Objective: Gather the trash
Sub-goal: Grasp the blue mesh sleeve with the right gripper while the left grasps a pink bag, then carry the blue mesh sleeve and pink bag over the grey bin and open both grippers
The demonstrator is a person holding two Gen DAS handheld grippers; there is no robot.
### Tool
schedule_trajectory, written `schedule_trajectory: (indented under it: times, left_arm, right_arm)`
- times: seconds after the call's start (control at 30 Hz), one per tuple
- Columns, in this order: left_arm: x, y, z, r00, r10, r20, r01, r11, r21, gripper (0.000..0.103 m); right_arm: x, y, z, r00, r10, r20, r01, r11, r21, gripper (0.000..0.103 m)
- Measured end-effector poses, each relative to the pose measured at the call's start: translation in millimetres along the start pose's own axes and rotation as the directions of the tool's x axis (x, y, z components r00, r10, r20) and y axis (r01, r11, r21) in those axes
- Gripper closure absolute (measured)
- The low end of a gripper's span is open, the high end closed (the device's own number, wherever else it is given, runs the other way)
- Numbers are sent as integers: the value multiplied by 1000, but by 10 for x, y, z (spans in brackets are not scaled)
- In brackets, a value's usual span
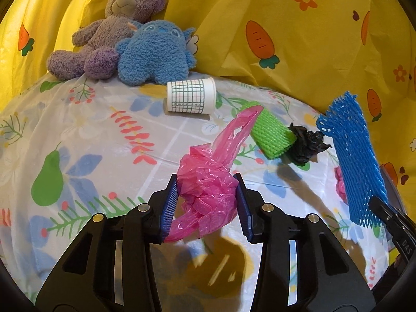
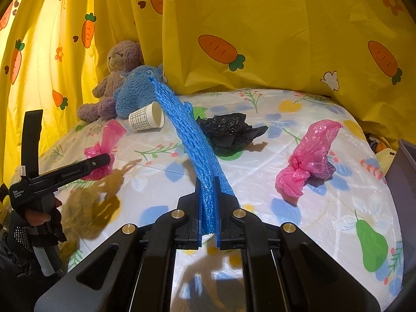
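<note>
My left gripper is shut on a crumpled pink plastic bag and holds it above the table; it also shows in the right wrist view. My right gripper is shut on a blue foam net sleeve, which sticks up and forward; it also shows in the left wrist view. On the table lie a white grid paper cup on its side, a green foam net, a crumpled black bag and a second pink bag.
A purple teddy bear and a blue plush toy sit at the table's back left against the yellow carrot curtain. The floral tablecloth covers the table. A grey bin stands at the right edge.
</note>
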State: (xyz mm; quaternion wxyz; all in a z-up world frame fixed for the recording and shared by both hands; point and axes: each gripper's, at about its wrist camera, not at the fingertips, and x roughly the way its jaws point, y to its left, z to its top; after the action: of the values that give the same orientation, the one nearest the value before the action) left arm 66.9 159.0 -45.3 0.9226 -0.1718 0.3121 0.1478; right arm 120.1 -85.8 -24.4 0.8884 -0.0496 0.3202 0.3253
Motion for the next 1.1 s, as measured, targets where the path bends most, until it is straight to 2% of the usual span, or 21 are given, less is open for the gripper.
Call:
schedule_trajectory:
  times: [0.27,0.7,0.93,1.1]
  left_arm:
    - [-351,-458,-12,994,-76,77,69,994,87,62]
    - [-551,-1117,1,976,-197,90,175,961,212,62]
    - [-601,-1602,79,953,-293,79,259,922,287,62]
    - [-575,-2077,115,922,-385,35,351,873,339,62]
  right_arm:
    - [-280,-111,-21,998,-28,53,27,999,26,95]
    - [-705,-378,-48,987,-102,128,91,992,87,95]
    - [-913,-597,-34,974,-167,154,146,979,142,95]
    - [-1119,-828,-29,956,-232,182,197,962,190,95]
